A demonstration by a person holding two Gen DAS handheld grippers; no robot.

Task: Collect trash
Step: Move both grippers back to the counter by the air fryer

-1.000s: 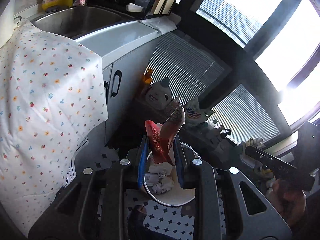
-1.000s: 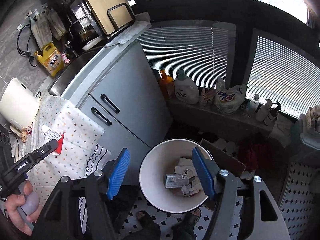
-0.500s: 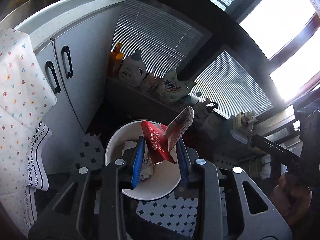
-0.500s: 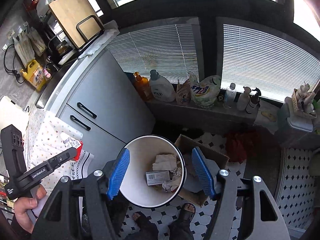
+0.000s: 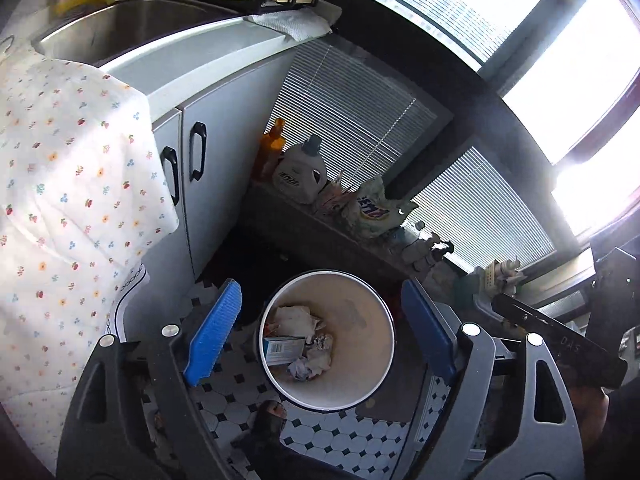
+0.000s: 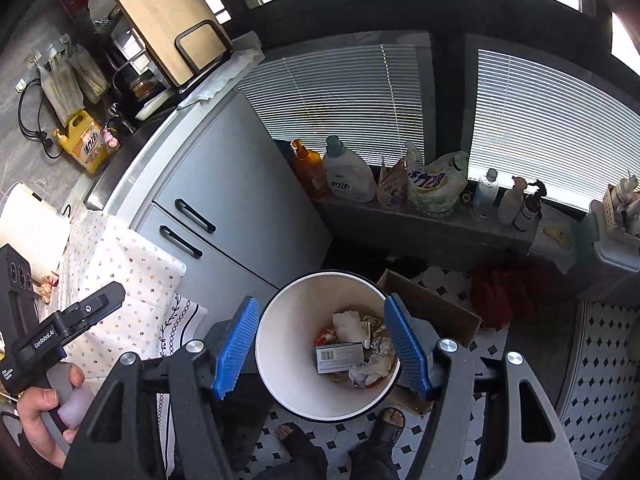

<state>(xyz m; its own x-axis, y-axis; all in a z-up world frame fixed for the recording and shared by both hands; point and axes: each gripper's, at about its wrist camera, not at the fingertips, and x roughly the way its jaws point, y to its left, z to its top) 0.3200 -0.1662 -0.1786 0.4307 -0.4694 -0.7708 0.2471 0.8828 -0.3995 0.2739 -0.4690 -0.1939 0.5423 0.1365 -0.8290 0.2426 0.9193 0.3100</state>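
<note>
I have both tools hanging over the white bin (image 5: 328, 336), which stands on the tiled floor (image 5: 332, 440) at the foot of the grey cabinet (image 5: 224, 128). My left gripper (image 5: 320, 332) has its fingers (image 5: 214, 330) spread wide with nothing between them, and my right gripper (image 6: 322, 342) is released and empty too, its blue pads flanking the bin's rim at 9 and 3 o'clock in that view. The trash (image 6: 356, 352) lies at the bottom of the bin: crumpled paper, a small printed box (image 6: 340, 356), a ball of foil and a red wrapper (image 6: 322, 336) tucked at about 10 o'clock of the pile. I judge all of it light and soft, easy to crush, so any similar scraps would want a gentle pinch on a raised fold or free edge; the box is stiffer and better taken across its narrow sides. On the worktop with the floral cloth (image 6: 132, 276), a few scraps (image 6: 46, 286) show at 9 o'clock, too small to identify.
</note>
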